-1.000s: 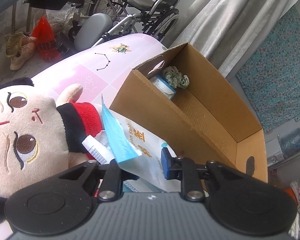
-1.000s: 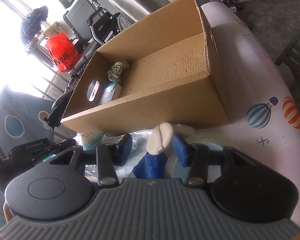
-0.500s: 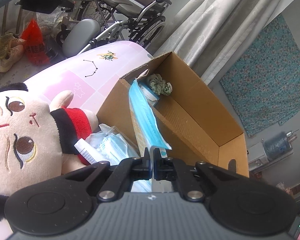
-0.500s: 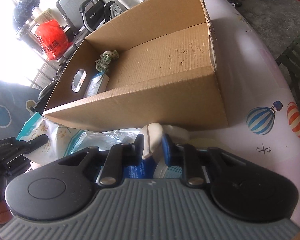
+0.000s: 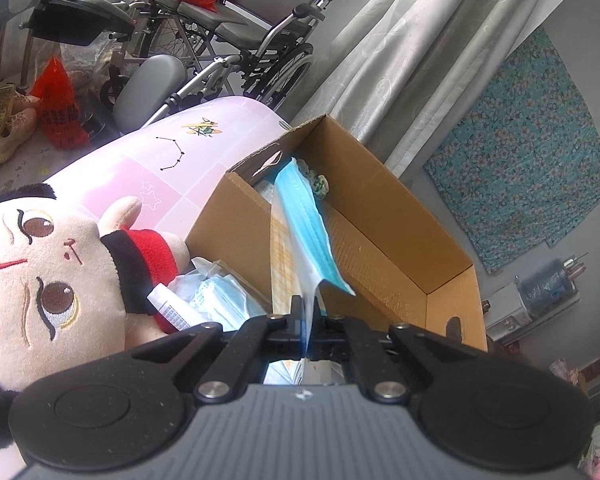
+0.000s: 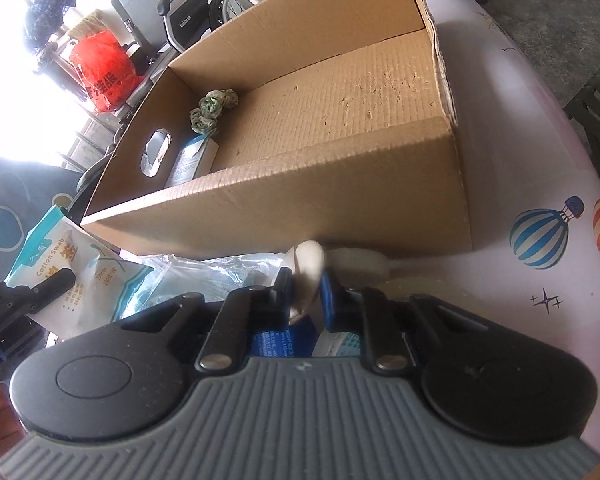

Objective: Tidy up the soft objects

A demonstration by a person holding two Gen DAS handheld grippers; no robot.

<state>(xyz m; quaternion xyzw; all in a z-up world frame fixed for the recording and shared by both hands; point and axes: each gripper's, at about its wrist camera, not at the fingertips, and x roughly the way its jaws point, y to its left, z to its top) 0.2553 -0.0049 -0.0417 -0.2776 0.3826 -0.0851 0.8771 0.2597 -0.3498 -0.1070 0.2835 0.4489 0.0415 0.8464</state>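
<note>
My left gripper [image 5: 308, 320] is shut on a blue and white cotton swab bag [image 5: 300, 220], held edge-on above the near wall of the open cardboard box [image 5: 380, 240]. The bag also shows in the right wrist view [image 6: 72, 260], left of the box [image 6: 300, 200]. My right gripper [image 6: 306, 292] is shut on a cream round soft pad [image 6: 308, 268] in front of the box. A green scrunchie [image 6: 214, 108] and a small carton [image 6: 192, 160] lie inside the box. A plush doll [image 5: 48, 272] lies to the left.
Packs of face masks [image 5: 216, 300] and a small tube [image 5: 168, 308] lie beside the doll on the pink table [image 5: 140, 160]. More packets [image 6: 220, 272] lie under my right gripper. A wheelchair [image 5: 228, 40] and curtains [image 5: 400, 60] stand behind.
My left gripper closed on the swab bag and lifted it up over the box wall. My right gripper closed on the cream pad and raised it slightly.
</note>
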